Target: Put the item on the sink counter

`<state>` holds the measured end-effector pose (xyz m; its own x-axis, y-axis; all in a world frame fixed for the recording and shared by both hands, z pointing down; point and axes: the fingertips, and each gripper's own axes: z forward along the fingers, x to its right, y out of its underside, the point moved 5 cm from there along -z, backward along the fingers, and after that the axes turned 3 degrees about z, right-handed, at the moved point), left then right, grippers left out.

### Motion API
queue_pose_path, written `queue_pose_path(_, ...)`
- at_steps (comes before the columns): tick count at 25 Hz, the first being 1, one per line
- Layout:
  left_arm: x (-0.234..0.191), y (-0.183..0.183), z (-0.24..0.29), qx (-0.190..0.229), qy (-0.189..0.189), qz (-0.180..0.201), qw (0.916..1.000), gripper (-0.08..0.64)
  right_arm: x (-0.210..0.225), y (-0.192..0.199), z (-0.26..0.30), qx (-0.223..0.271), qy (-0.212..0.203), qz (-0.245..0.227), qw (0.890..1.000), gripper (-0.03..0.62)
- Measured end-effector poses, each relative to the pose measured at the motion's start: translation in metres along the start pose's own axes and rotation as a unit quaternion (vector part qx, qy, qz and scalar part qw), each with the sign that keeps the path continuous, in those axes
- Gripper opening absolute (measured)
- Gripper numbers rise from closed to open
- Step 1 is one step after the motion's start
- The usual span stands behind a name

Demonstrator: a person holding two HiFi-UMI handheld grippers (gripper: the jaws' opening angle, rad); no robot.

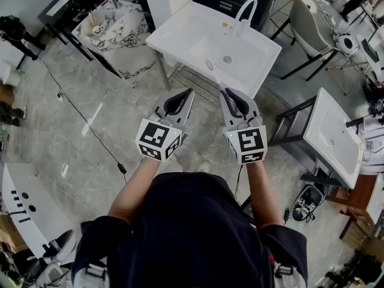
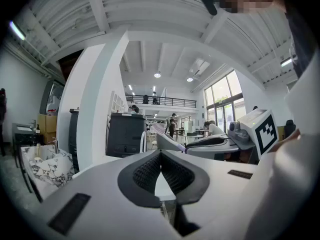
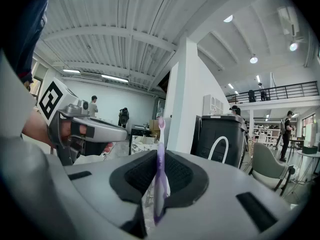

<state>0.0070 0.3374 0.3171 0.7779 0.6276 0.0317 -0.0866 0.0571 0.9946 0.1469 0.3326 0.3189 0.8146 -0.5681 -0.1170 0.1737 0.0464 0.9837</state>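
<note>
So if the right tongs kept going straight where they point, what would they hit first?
Probably the white sink, at its front edge, with the purple toothbrush held in the right tongs touching first. Height is unclear; it might pass just over the rim.

No readable text, no numbers (gripper cubes [image 1: 158, 138] bear patterns only)

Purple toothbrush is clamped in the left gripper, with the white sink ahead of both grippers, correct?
Wrong gripper: the purple toothbrush is clamped in the right gripper, as the right gripper view shows. The left gripper is shut on nothing. The white sink is ahead of both, as you said.
</note>
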Motion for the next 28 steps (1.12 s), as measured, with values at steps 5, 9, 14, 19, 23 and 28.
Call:
queue_pose_path(5,0.001,0.0,-0.003,-0.002,0.003,-0.003,1.0,0.011,-0.005,-0.001,-0.002,0.004,0.003,0.005,1.0,0.067)
queue_pose_path(9,0.01,0.001,0.001,-0.002,0.004,-0.003,1.0,0.011,0.0,0.004,-0.009,0.006,0.002,0.011,1.0,0.067)
queue_pose_path(14,0.018,0.003,0.007,-0.004,-0.001,-0.002,1.0,0.011,0.008,0.01,-0.014,0.009,-0.002,0.017,1.0,0.067)
queue_pose_path(19,0.019,0.006,0.011,-0.005,-0.009,-0.004,0.9999,0.011,0.015,0.018,-0.01,0.007,-0.011,0.019,1.0,0.067)
queue_pose_path(23,0.017,0.011,0.014,-0.01,-0.016,-0.007,0.9998,0.011,0.02,0.022,-0.007,0.007,-0.016,0.025,1.0,0.067)
queue_pose_path(28,0.005,0.018,0.025,-0.022,-0.024,-0.008,0.9994,0.011,0.026,0.026,0.011,0.004,-0.025,0.031,0.999,0.067)
